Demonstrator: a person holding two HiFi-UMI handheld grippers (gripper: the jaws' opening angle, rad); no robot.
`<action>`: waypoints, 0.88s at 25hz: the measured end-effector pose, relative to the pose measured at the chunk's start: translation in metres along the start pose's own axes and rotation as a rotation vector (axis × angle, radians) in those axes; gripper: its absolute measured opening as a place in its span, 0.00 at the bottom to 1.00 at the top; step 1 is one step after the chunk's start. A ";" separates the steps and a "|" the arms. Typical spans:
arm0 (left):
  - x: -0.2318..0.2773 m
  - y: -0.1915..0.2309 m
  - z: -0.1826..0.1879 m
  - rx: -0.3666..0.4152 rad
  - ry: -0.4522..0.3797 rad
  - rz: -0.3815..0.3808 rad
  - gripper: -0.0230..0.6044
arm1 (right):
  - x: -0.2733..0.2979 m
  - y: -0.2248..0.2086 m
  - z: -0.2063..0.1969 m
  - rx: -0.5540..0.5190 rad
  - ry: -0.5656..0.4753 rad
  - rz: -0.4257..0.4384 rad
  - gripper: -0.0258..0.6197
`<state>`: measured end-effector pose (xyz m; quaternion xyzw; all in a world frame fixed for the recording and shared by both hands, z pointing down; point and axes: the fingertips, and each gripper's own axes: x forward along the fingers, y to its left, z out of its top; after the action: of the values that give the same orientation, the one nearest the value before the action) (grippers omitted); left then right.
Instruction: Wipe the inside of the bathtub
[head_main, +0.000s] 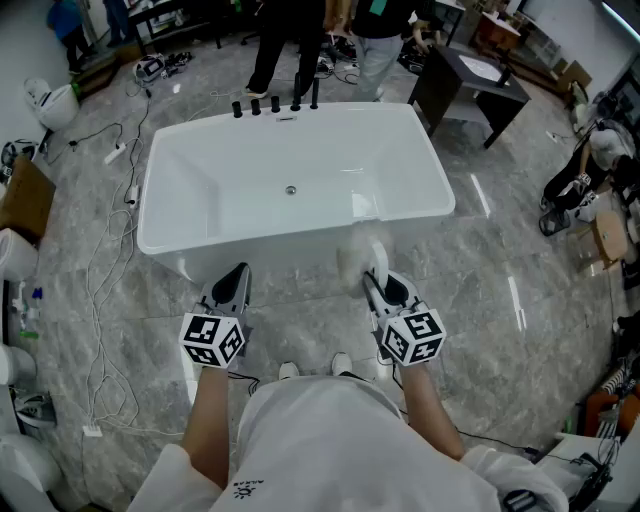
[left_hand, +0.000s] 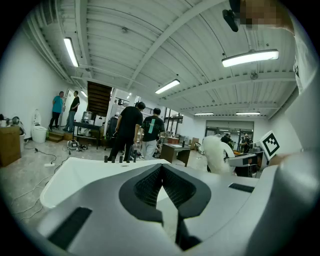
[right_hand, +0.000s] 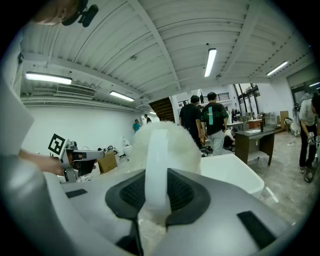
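Observation:
The white bathtub (head_main: 250, 235) stands ahead of me on the marble floor, with a drain (head_main: 291, 189) in its bottom and black taps (head_main: 275, 104) on the far rim. Both grippers hang just short of its near wall. My right gripper (head_main: 372, 278) is shut on the white handle of a fluffy white brush (head_main: 352, 260), whose head points at the tub. In the right gripper view the brush (right_hand: 165, 142) fills the space above the jaws (right_hand: 156, 172). My left gripper (head_main: 237, 272) is shut with nothing in it, and in its own view the jaws (left_hand: 161, 167) meet at the tips.
Two people (head_main: 300, 40) stand right behind the tub's far end. A dark vanity with a basin (head_main: 470, 85) sits at the back right. Cables (head_main: 110, 270) trail over the floor to the left, near a toilet (head_main: 50, 100) and boxes.

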<state>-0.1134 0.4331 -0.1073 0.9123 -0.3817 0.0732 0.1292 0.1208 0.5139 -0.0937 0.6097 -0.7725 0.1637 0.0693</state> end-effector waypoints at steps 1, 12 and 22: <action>-0.002 0.001 -0.001 0.000 0.000 -0.002 0.06 | 0.001 0.003 0.000 -0.004 -0.001 -0.001 0.19; -0.025 0.018 -0.011 0.006 0.013 -0.005 0.06 | -0.002 0.026 -0.010 -0.005 0.013 -0.022 0.19; -0.037 0.033 -0.020 -0.015 0.021 -0.035 0.06 | 0.004 0.055 -0.014 -0.011 0.026 -0.007 0.19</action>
<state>-0.1638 0.4416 -0.0905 0.9171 -0.3646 0.0774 0.1415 0.0652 0.5259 -0.0882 0.6100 -0.7701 0.1671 0.0831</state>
